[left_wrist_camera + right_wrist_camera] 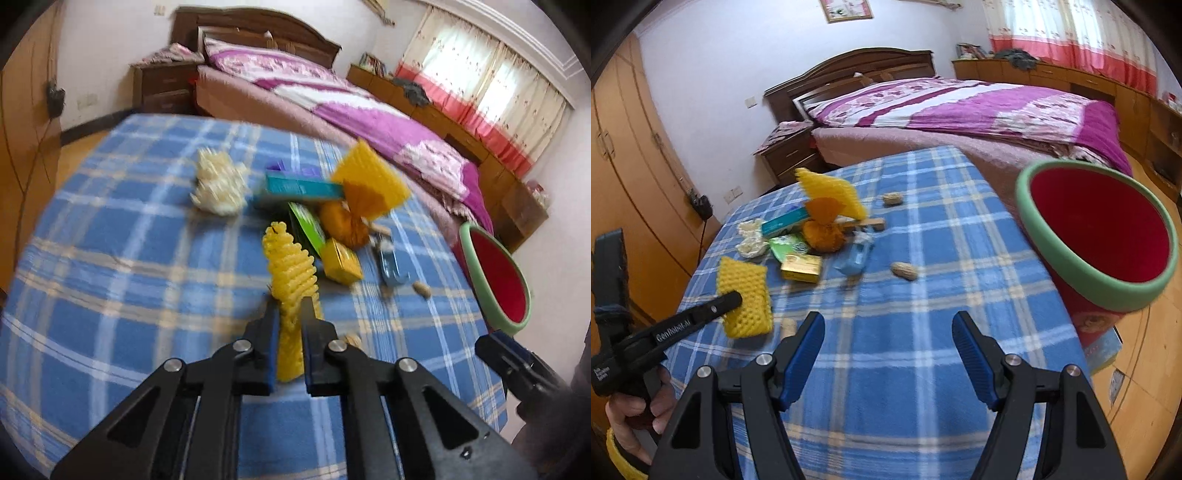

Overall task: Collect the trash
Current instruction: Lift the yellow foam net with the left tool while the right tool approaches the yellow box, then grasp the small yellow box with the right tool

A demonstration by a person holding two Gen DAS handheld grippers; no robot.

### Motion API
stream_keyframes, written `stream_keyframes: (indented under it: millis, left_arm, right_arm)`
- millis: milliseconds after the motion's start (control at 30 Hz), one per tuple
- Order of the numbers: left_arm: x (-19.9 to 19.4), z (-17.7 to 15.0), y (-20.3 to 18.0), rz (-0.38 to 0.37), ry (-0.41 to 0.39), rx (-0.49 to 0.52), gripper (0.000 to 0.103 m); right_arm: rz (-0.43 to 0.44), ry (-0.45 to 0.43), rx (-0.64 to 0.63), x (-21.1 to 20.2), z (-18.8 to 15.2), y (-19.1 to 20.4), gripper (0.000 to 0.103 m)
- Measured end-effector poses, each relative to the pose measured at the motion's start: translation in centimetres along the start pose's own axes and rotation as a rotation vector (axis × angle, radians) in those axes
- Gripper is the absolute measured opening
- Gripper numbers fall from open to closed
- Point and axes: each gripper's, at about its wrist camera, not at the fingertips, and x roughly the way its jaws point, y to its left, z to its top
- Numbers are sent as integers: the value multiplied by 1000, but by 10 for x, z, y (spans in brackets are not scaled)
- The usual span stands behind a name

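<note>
A person's left gripper [290, 306] pinches a yellow foam fruit net [291, 273], its two black fingers [267, 332] closed tight on the net's lower part so that the ribbed sleeve stands up between them, lifted clear of the blue plaid tablecloth [129, 258]. From the other side, the same net [746, 295] shows as a flat honeycomb pad at the tip of the left gripper [733, 299], whose handle is held by a hand [631, 413] at the near edge of the table.

The right gripper [888, 325] hovers above the cloth [905, 369] with its blue-padded fingers [803, 354] spread wide and nothing between them.

Beyond the held net, toward the middle of the tablecloth, lies a heap of litter: a white foam net [219, 182] on the far left, a teal carton [299, 186], a second yellow foam net [369, 177] propped on top, an orange mesh pouch [345, 225], a green wrapper [306, 227], a small gold box [341, 262] and a blue plastic piece [391, 266]. Peanuts in the shell [904, 270] lie loose on the cloth to the right of the heap.

A red bin with a green rim [1100, 240] stands off the table's right edge, its mouth tilted toward the table. A bed with a purple floral quilt [979, 107] fills the room behind.
</note>
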Motion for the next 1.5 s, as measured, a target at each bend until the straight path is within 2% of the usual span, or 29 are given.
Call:
stream_keyframes:
  millis: [233,567,767,1100,1500]
  left_arm:
    - [-11,22,22,77,-72,-12,9]
    - [1,28,49,145,-76,-48,9]
    - [9,26,54,154,-69,-60,9]
    - [15,26,58,141,-57,-64,9]
    - [17,23,55,148,-50,-64,9]
  right_arm:
    - [52,7,-67,19,16,37,74]
    - [109,65,-113,65,34,74,74]
    - [110,104,-129,94,36,88,74]
    - [99,140,-91,117,38,82,74]
    - [83,136,-67,125,37,74,46]
